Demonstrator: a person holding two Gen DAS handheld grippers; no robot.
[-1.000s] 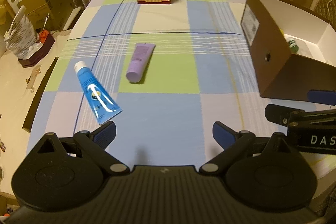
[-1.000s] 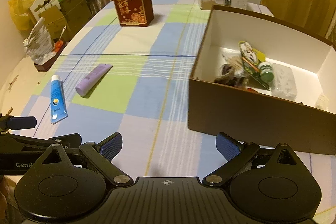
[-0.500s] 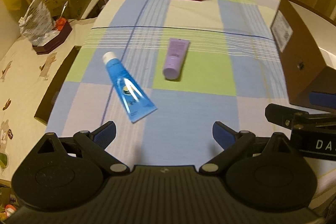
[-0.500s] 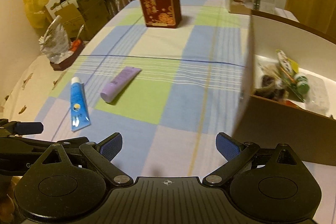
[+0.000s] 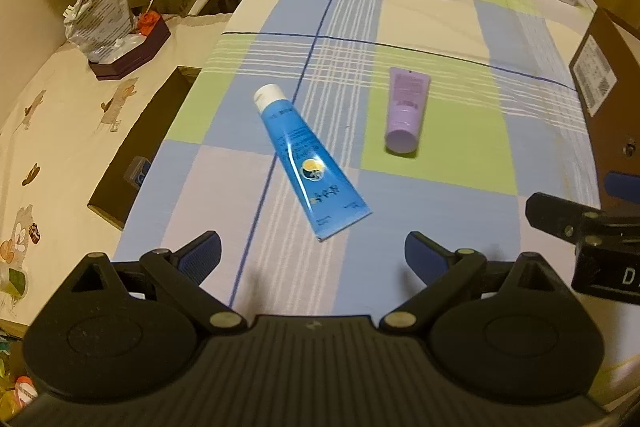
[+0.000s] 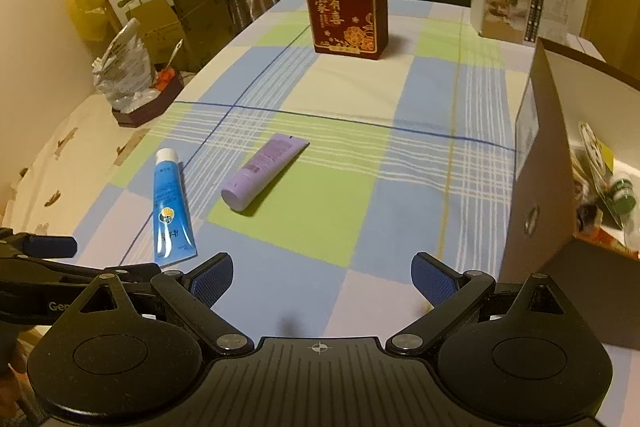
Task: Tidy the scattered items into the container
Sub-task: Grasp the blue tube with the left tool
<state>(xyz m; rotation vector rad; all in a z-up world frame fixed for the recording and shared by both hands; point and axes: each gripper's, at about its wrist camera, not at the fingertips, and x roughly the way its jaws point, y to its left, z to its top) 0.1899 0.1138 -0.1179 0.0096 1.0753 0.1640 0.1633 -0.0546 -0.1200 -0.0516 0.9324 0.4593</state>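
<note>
Dim, warm-lit room; cartons and curtains are seen behind a table (image 5: pixel 440 211) spread with a blue, green and cream checked cloth. Two items are left lying flat on the cloth, toward the table's left edge: a blue plastic tube with a white cap (image 5: pixel 306 157) and, just beside it on a green square, a lilac plastic tube (image 5: pixel 405 109). They lie near each other but apart.

A brown cardboard box with a white interior (image 6: pixel 560 187) is stood at the right edge; small packets and a green-capped bottle (image 6: pixel 622 191) are already held inside.

The left gripper (image 5: pixel 312 251) is held wide apart and empty, low over the cloth, with the crimped end of the blue tube just ahead of its blue pads (image 5: pixel 202 251). The right gripper (image 6: pixel 322 277) is likewise spread wide with nothing between its jaws, pointed at bare cloth between the tubes and the box.

Step judged in hand: approach to the blue tube by the left gripper. Next move, as judged: the jaws are to be lowered astride the tube across its width, closed, then carried over the box wall.

A red carton with gold lettering (image 6: pixel 345 7) is stood at the far edge, apparently not part of the scatter.
</note>
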